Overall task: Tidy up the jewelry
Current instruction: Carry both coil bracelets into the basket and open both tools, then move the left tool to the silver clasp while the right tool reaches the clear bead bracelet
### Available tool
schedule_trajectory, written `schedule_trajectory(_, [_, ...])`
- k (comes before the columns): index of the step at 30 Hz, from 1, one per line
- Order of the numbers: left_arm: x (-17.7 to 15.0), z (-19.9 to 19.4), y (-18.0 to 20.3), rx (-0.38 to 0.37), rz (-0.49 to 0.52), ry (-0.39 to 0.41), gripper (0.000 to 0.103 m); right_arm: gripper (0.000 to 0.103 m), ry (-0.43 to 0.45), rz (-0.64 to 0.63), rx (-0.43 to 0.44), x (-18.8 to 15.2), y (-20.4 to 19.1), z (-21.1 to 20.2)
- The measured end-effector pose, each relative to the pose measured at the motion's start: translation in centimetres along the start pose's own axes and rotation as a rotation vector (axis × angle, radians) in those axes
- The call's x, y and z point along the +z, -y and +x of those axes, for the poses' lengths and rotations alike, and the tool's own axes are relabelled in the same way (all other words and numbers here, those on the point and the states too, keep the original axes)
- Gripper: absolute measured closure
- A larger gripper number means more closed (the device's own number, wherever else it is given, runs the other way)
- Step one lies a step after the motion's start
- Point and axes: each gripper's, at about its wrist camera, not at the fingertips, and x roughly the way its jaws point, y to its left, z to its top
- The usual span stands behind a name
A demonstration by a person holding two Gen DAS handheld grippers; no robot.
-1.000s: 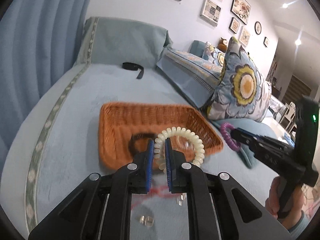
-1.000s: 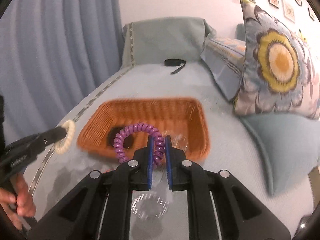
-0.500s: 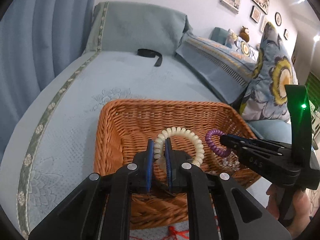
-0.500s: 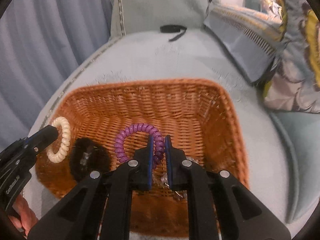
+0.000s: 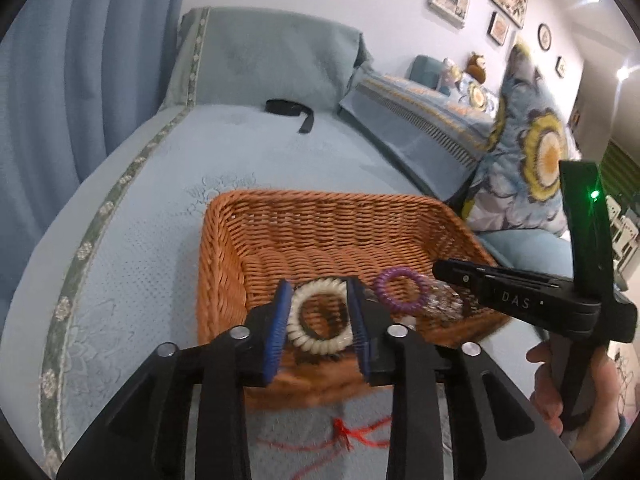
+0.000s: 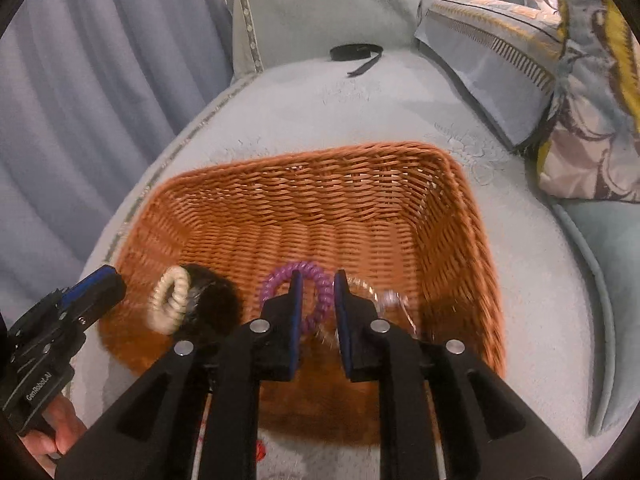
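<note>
An orange wicker basket (image 5: 320, 216) (image 6: 320, 184) sits on the blue bed. My left gripper (image 5: 318, 332) is open over its near left part; a cream spiral hair tie (image 5: 318, 326) (image 6: 170, 298) lies loose between the fingers, on a black scrunchie (image 6: 218, 300). My right gripper (image 6: 316, 316) is open over the near middle; a purple spiral hair tie (image 6: 316, 292) (image 5: 402, 290) sits loose between its fingers. A clear beaded bracelet (image 6: 380, 300) lies beside it in the basket.
A red string (image 5: 348, 438) lies on the bed in front of the basket. A black strap (image 5: 294, 110) (image 6: 356, 54) lies at the far end of the bed. Floral pillows (image 5: 528, 168) (image 6: 592, 100) stand to the right, a blue curtain (image 6: 100, 80) to the left.
Both grippers have opened and let go of their hair ties, which now lie in the basket. Both grippers have dropped lower over the basket's near side.
</note>
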Motion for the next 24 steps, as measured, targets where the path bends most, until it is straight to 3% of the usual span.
schedule_trajectory(7, [-2.0,-7.1,0.8,-0.041,0.001,0.067,0.066,0.089,0.065,-0.013,0.044,-3.9,-1.0,-6.3])
schedule_trajectory(14, [-5.5,-12.1,0.8,-0.069,-0.045,0.100,0.066,0.088,0.114,-0.042,0.051,-8.3,-2.6,-10.5])
schedule_trajectory(18, [-7.2,-13.0,0.2,-0.077,-0.071,0.106,0.061,0.050,0.142,-0.041,0.057,-10.1,-2.6,-11.2])
schedule_trajectory(24, [-8.8,-11.5,-1.3,-0.085,-0.089,0.063,0.060,0.050,0.135,-0.084,0.007,-11.2,-2.4,-10.1])
